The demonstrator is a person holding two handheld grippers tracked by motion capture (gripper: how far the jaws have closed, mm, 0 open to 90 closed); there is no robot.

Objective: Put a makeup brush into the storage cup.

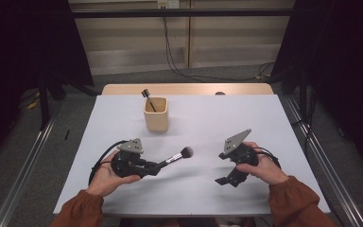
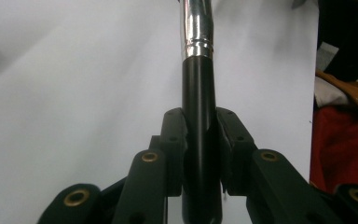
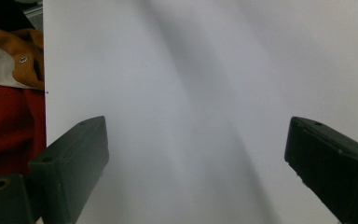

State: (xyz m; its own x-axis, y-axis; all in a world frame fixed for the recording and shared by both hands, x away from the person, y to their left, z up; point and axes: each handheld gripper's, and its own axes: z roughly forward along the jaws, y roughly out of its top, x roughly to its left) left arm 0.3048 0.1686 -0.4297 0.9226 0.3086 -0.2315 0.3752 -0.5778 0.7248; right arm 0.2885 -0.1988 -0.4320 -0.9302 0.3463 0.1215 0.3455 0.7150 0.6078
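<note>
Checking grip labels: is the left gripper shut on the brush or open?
Shut on it. The left gripper has both jaws pressed against the makeup brush on its black handle.

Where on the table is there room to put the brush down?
The table is bare right of the cup, and between the left gripper holding the makeup brush and the open right gripper. It gets crowded only around the cup.

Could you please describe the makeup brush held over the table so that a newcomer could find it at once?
On the white table, in front of the beige cup, the left tongs grip a brush by its black handle. Unlike the dark tool standing in the cup, it lies level, with a silver ferrule and fluffy head.
</note>
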